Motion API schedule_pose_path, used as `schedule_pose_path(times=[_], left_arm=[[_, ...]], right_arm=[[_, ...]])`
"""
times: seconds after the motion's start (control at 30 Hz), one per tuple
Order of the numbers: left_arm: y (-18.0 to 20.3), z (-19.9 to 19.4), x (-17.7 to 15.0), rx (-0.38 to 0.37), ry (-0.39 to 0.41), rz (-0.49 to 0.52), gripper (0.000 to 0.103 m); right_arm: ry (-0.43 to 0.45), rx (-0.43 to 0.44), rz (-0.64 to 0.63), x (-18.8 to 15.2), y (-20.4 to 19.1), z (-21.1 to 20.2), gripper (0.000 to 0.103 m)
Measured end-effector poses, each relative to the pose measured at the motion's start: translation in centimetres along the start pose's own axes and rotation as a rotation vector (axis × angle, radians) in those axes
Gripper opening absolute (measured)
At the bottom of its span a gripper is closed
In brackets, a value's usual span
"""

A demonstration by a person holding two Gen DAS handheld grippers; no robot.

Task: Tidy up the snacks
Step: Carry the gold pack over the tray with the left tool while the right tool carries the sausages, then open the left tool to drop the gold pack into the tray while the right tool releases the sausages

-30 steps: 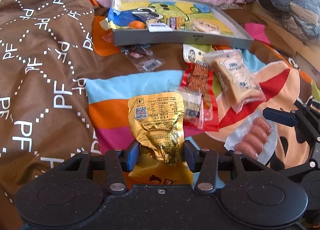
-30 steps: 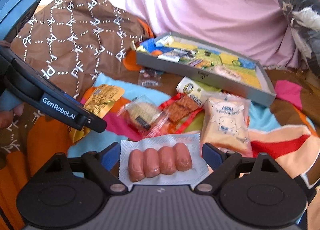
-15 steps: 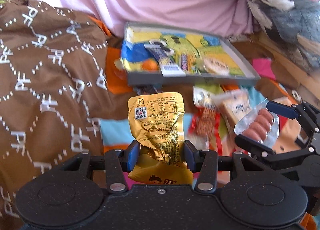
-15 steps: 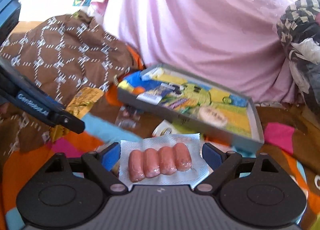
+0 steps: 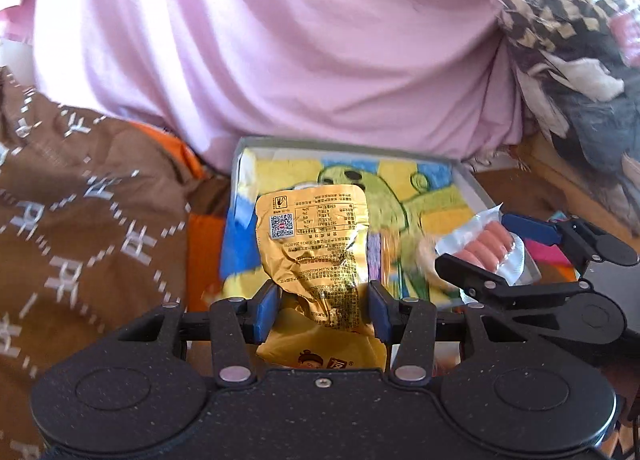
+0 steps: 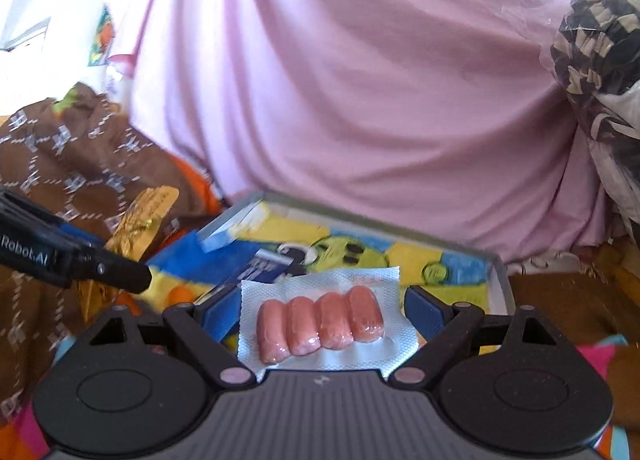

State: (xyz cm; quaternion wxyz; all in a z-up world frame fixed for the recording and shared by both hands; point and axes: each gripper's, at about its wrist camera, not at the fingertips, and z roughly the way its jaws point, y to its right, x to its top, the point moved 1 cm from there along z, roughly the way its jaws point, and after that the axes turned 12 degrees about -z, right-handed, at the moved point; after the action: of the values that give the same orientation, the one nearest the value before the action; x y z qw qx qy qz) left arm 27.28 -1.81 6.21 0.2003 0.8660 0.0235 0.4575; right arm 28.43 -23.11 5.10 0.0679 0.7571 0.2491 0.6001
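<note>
My left gripper (image 5: 322, 312) is shut on a crumpled gold snack pouch (image 5: 316, 248) that stands up between its blue pads. The right gripper (image 6: 320, 312) is shut on a clear pack of small pink sausages (image 6: 320, 324). Both are held just in front of and above the grey tray (image 5: 468, 179) with its cartoon-printed bottom. In the left wrist view the right gripper (image 5: 492, 244) and the sausage pack (image 5: 488, 244) hover over the tray's right side. In the right wrist view the gold pouch (image 6: 140, 219) shows at the left, beside the tray (image 6: 500, 272), which holds several snacks.
A pink sheet (image 5: 300, 39) hangs behind the tray. A brown patterned blanket (image 5: 80, 219) lies to the left. A bagged pile of dark checked cloth (image 5: 580, 59) sits at the right. A colourful striped cover (image 6: 592, 352) lies under the tray.
Both grippers have lifted their packs off the bed cover and carried them forward up to the tray. The loose snacks on the cover have dropped out of view.
</note>
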Motion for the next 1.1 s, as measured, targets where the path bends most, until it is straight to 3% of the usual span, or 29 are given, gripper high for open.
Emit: schedule_pose_path(times=[0.13, 0.4, 0.9, 1.03, 1.1], left_arm=[[0.3, 3.0, 2.1, 0.007, -0.021, -0.015, 0.05], [1.5, 7.4, 4.4, 0.012, -0.046, 0.079, 0.05], [0.7, 10.3, 4.8, 0.07, -0.104, 0.067, 0.051], [0.5, 10.2, 4.9, 0.057, -0.119, 0.042, 0.072], [0.3, 9.7, 5.1, 0.058, -0.099, 0.027, 0.076]], right_arm=[[-0.014, -0.025, 0.031, 0.2, 0.8, 2.3, 0.091], [-0.083, -0.068, 0.099, -2.5, 1.7, 4.6, 0.091], [-0.125, -0.107, 0.153, -3.8, 2.0, 5.5, 0.094], [-0.117, -0.133, 0.155, -3.6, 1.9, 5.2, 0.103], [-0.112, -0.14, 0.16, -3.5, 1.9, 4.8, 0.103]])
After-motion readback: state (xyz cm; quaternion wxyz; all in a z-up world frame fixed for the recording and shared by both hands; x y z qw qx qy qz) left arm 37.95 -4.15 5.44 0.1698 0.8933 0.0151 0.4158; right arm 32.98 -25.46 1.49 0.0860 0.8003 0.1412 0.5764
